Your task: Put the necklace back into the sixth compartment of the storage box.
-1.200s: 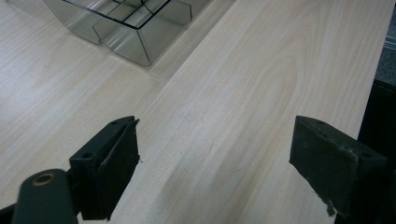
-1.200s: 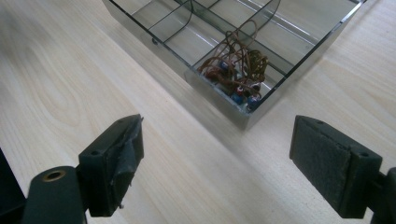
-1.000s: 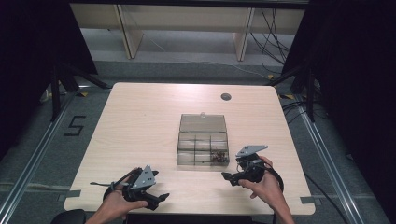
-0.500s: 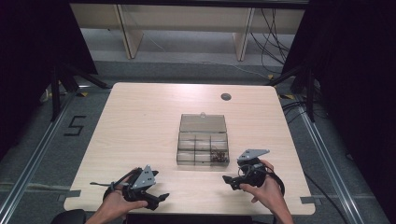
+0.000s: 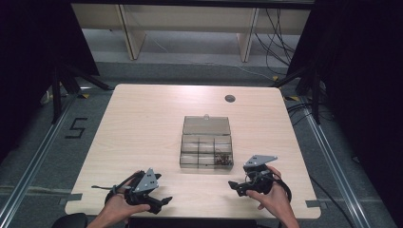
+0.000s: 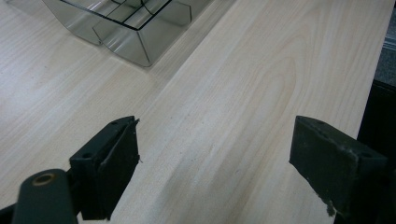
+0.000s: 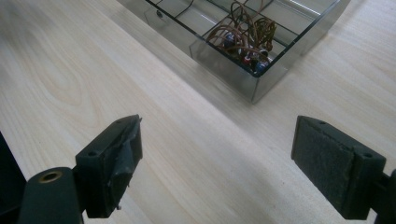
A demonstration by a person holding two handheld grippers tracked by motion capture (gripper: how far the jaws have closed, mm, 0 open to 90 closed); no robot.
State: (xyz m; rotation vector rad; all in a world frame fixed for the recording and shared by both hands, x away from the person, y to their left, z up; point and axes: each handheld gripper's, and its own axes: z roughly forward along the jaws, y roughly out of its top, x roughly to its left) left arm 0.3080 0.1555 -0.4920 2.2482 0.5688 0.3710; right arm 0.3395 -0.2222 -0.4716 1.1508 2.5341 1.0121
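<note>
We hold the left gripper (image 5: 164, 202) and right gripper (image 5: 234, 185) near the table's (image 5: 142, 123) near edge, jaws spread and empty, flanking the clear compartment box (image 5: 206, 148) of small wired parts (image 7: 245, 37).

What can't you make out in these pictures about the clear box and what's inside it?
- Small parts in the clear box: tangled and dim in the right gripper view, exact kind unclear.
- Same parts in the high view: too small.
- Box in the left gripper view: cut off by the top edge.

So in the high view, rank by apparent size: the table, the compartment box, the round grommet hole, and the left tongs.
1. Table
2. Compartment box
3. Left tongs, nearer the camera, so somewhat unsure
4. Grommet hole
</note>
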